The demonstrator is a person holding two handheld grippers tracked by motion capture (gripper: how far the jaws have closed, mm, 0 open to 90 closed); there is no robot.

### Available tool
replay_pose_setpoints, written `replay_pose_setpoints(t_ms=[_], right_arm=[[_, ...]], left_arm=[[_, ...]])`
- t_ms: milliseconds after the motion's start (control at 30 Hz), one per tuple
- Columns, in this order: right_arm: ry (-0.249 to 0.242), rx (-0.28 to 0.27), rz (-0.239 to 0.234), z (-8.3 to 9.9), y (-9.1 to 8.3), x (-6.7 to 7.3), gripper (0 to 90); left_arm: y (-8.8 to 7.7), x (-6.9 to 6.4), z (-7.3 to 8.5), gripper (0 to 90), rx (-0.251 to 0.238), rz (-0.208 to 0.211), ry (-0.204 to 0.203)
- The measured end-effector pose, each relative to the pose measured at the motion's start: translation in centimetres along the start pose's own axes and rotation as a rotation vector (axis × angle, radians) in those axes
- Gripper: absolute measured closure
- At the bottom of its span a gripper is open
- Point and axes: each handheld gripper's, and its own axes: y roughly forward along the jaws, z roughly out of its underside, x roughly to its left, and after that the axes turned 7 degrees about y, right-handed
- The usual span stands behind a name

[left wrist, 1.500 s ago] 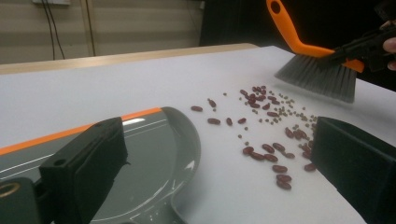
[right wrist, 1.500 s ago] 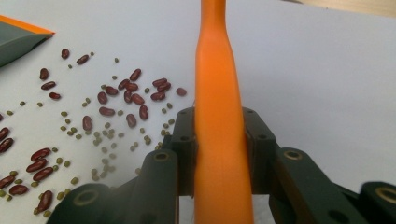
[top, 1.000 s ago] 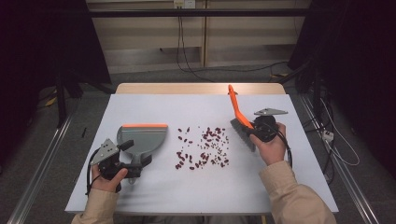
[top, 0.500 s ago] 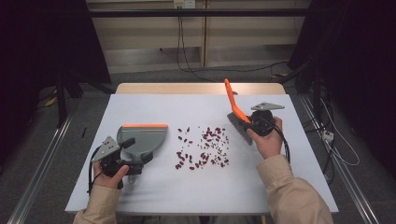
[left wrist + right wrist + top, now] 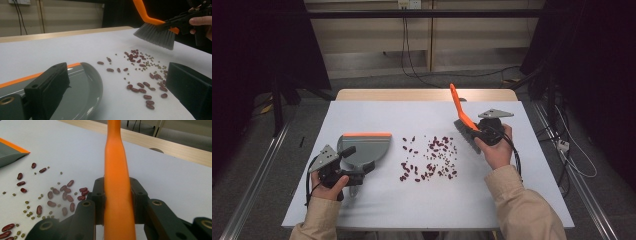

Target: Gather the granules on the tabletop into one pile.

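Note:
A grey dustpan (image 5: 364, 145) with an orange front lip lies at the table's left. My left gripper (image 5: 359, 159) reaches over its near corner. In the left gripper view this gripper (image 5: 117, 72) has its jaws wide apart, one over the dustpan (image 5: 85, 85) and the other over bare table, so it is open. Red beans and small green ones (image 5: 429, 157) lie scattered mid-table. At the right, my right gripper (image 5: 477, 131) is shut on a brush (image 5: 460, 111) by its orange handle (image 5: 116, 182). Its grey bristles (image 5: 155, 35) hang just above the table beside the beans (image 5: 140, 75).
The white table (image 5: 377, 210) has a wooden strip (image 5: 412, 95) along its far edge. Cables trail from both grippers, and more lie on the floor behind and to the right. Dark stands flank the table.
The right hand has shifted slightly left with the brush, and the orange handle now stands a little more upright. The left hand and the dustpan have stayed put.

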Motion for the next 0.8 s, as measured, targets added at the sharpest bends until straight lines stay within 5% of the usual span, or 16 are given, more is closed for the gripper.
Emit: replay_pose_setpoints(t_ms=[367,800], right_arm=[[-0.033,0.005,0.010,-1.2,1.9,-0.4,71.3],[-0.297,-0.007,-0.030,-2.3,7.3,0.7,71.4]], left_arm=[[-0.3,0.1,0.2,4.8,0.007,0.004,-0.002],[-0.4,0.6,0.7,4.8,0.026,-0.003,-0.011]])
